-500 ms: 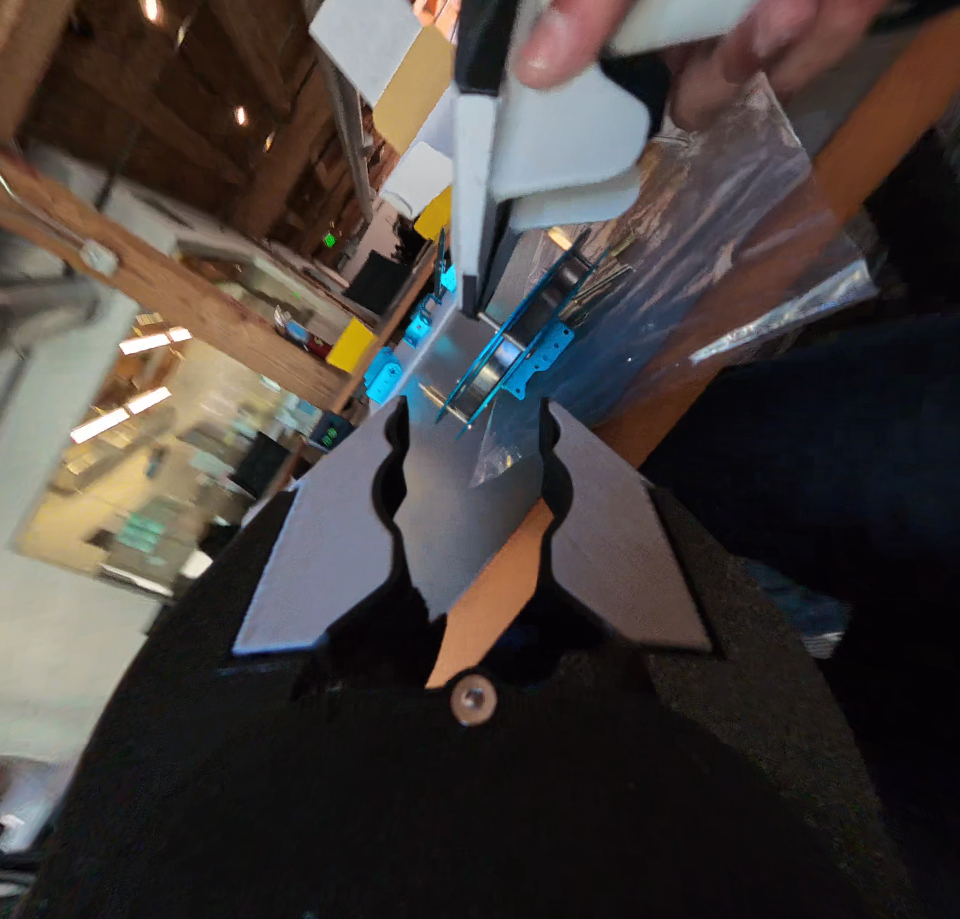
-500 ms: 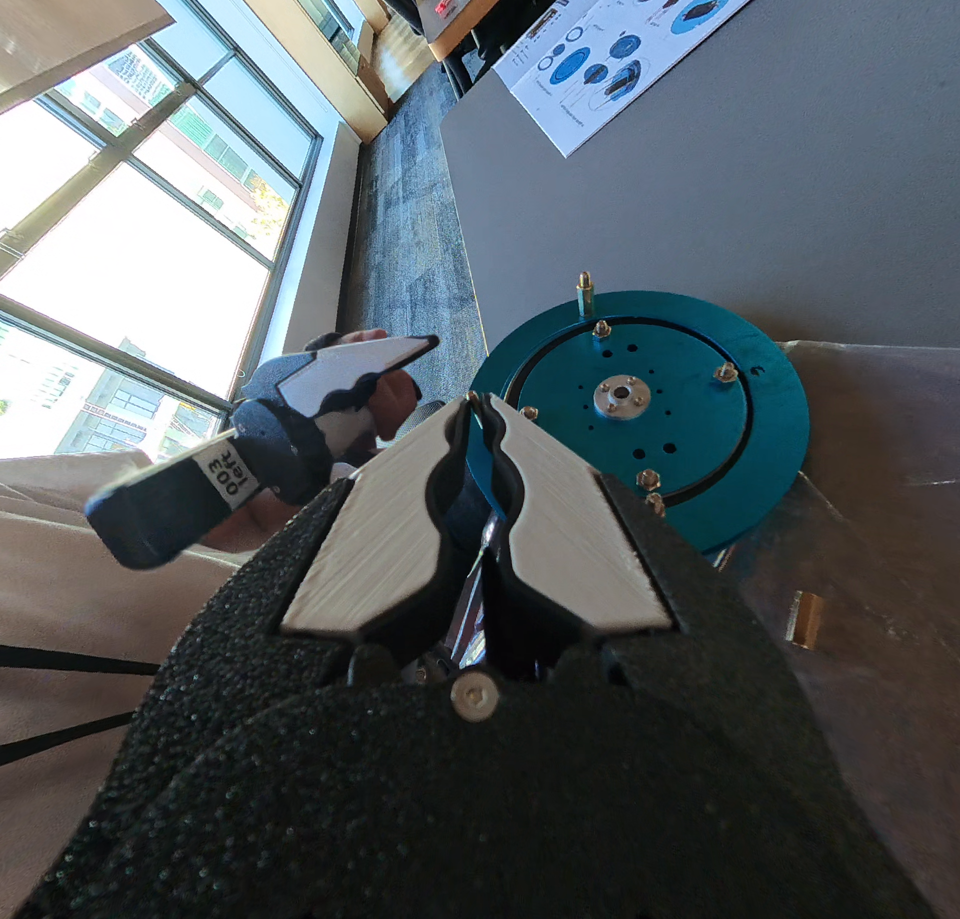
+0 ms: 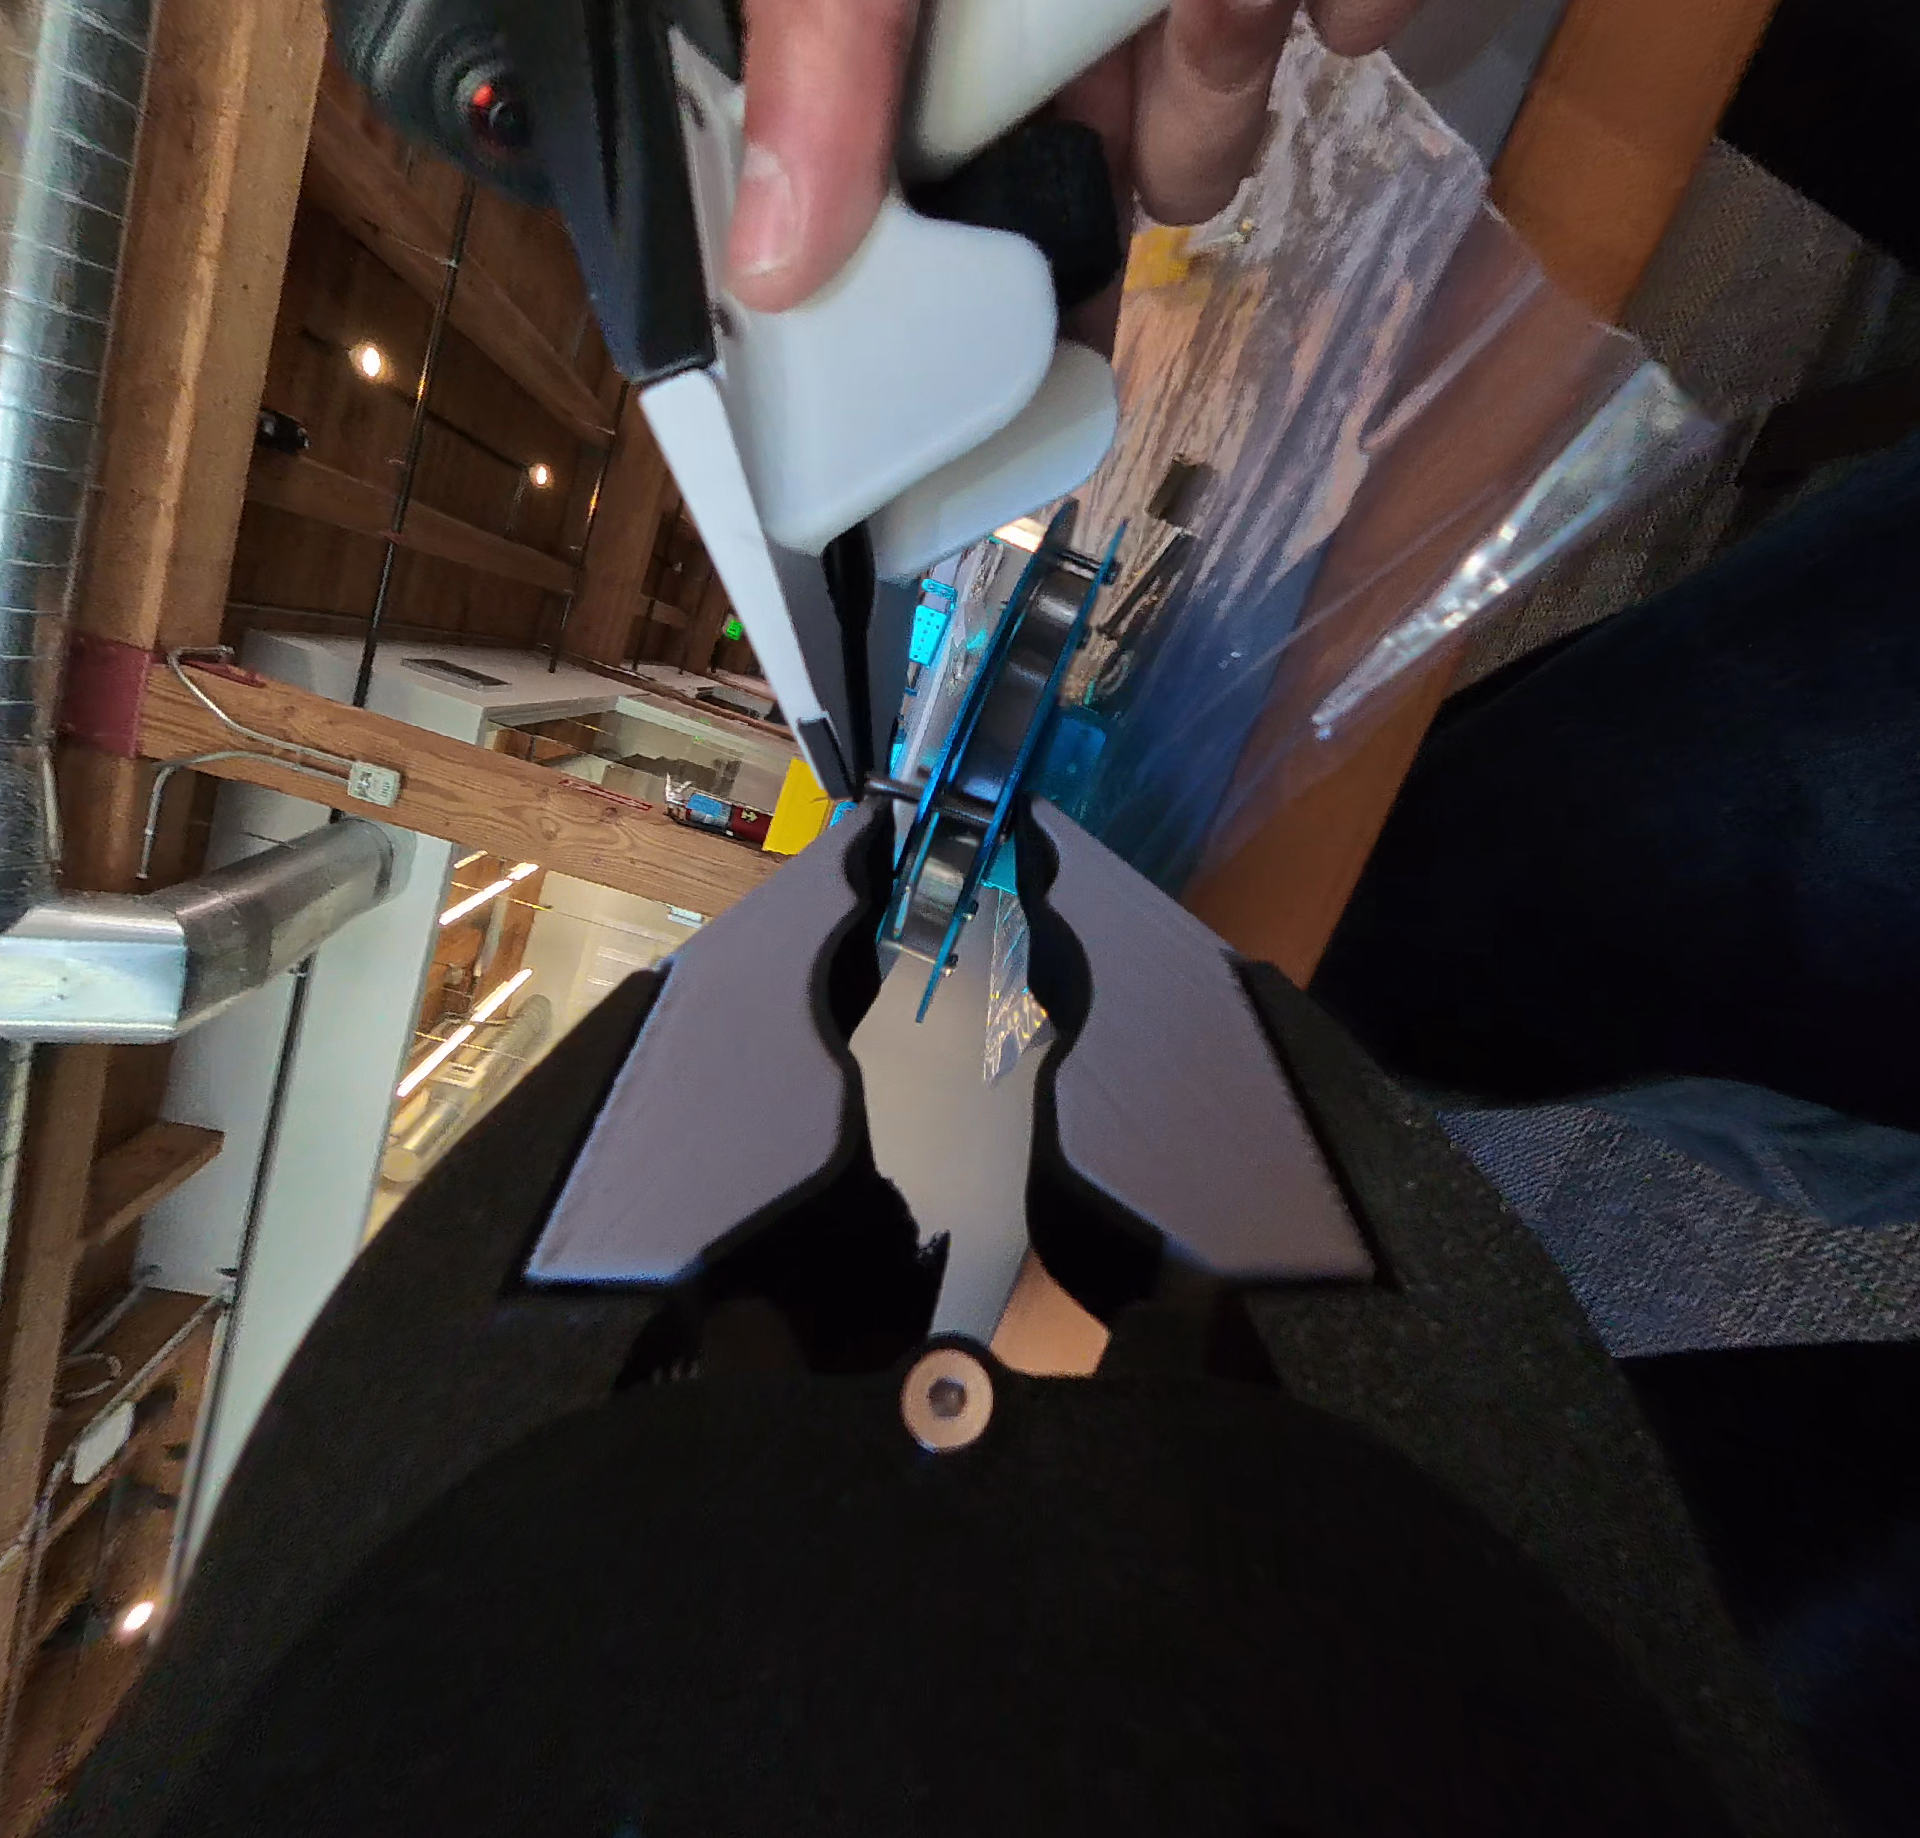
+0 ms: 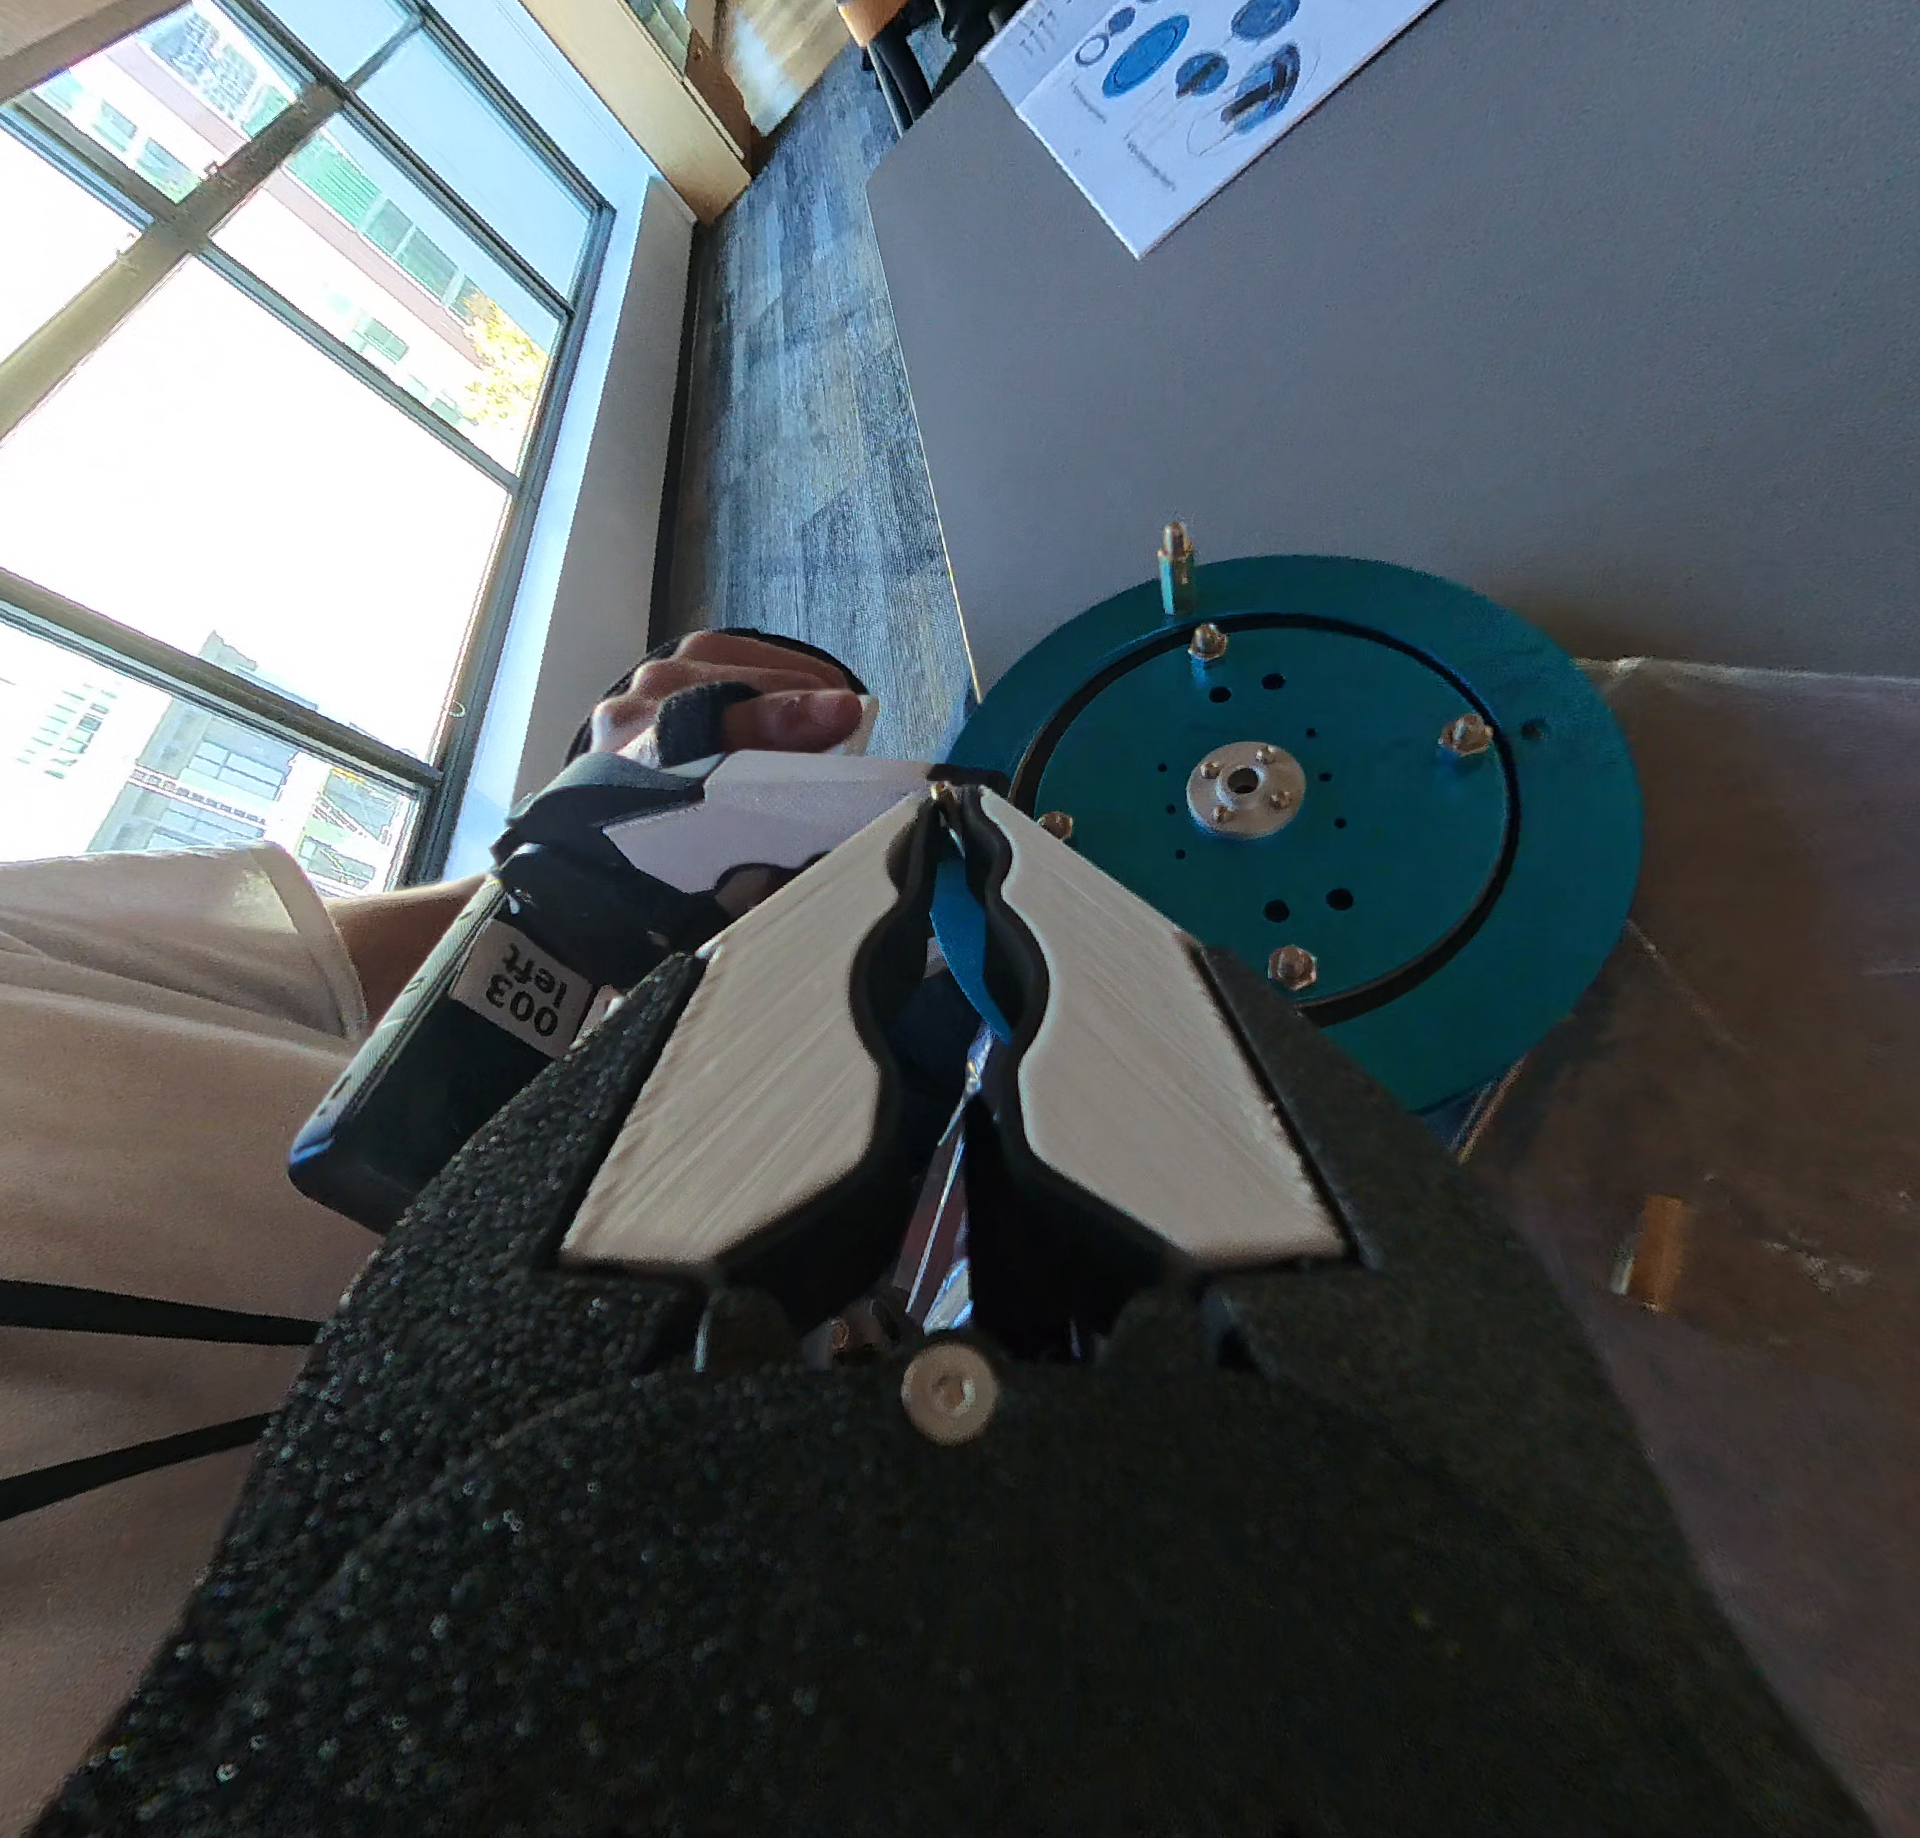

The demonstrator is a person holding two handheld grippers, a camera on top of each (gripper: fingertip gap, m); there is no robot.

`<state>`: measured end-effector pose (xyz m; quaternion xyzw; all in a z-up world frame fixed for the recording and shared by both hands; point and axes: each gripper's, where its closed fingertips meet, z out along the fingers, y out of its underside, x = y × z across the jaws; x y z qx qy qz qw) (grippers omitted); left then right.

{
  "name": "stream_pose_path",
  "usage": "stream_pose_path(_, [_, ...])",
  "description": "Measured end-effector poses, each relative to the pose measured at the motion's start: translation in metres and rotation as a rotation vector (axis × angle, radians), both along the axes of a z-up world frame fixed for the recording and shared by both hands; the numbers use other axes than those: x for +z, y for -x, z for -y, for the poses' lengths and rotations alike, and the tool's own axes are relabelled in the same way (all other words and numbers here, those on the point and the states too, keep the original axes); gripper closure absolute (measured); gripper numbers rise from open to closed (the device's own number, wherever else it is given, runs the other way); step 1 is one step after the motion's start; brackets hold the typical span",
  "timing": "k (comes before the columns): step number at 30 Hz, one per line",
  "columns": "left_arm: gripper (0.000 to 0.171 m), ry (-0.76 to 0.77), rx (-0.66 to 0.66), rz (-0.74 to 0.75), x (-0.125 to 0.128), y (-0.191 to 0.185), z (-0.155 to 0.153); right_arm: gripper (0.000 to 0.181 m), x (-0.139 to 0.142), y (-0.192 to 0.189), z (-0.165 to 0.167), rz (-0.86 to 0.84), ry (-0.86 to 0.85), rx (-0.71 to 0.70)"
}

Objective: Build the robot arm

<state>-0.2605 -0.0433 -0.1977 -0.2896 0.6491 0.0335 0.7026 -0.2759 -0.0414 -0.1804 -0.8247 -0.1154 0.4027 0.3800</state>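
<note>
A blue two-plate disc assembly (image 4: 1403,957) with a silver hub (image 4: 1242,786), brass nuts and one brass standoff (image 4: 1177,567) lies on the grey table (image 4: 1351,386). In the left wrist view it is edge-on (image 3: 1039,666). My left gripper (image 3: 951,822) has its jaws closed around the disc's near edge, and it shows at the disc's left in the right wrist view (image 4: 831,801). My right gripper (image 4: 945,796) is shut on a small brass fastener at its tips, just above that edge. It comes down hand-held in the left wrist view (image 3: 847,786).
A clear plastic bag (image 4: 1714,957) with a loose brass standoff (image 4: 1652,1253) lies under and right of the disc. A printed sheet (image 4: 1247,53) lies far back on the table. The table's wooden edge (image 3: 1621,126) and carpet floor (image 4: 810,386) are close by. My two grippers' fingertips are within a few centimetres of each other.
My left gripper has moved forward onto the disc's edge and its jaws have narrowed around it. My right gripper has come closer, so its tips are beside the left gripper's tip.
</note>
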Motion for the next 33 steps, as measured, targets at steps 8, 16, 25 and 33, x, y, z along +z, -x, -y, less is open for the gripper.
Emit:
stream_pose_path(8, [0.155,-0.061,0.047,-0.026,-0.016,0.004,-0.003,0.166,-0.006,0.001,0.012,0.071,-0.065,0.063])
stream_pose_path(16, [0.155,-0.031,0.031,0.007,-0.016,0.005,-0.002,0.165,0.016,-0.080,0.016,0.388,-0.321,-0.039])
stream_pose_path(25, [0.155,-0.053,0.025,-0.011,-0.018,0.010,-0.003,0.155,-0.042,-0.118,0.016,0.733,-0.213,0.126])
stream_pose_path(33, [0.155,-0.041,0.033,0.003,-0.019,0.014,-0.005,0.164,-0.055,-0.114,0.011,0.745,-0.124,0.173])
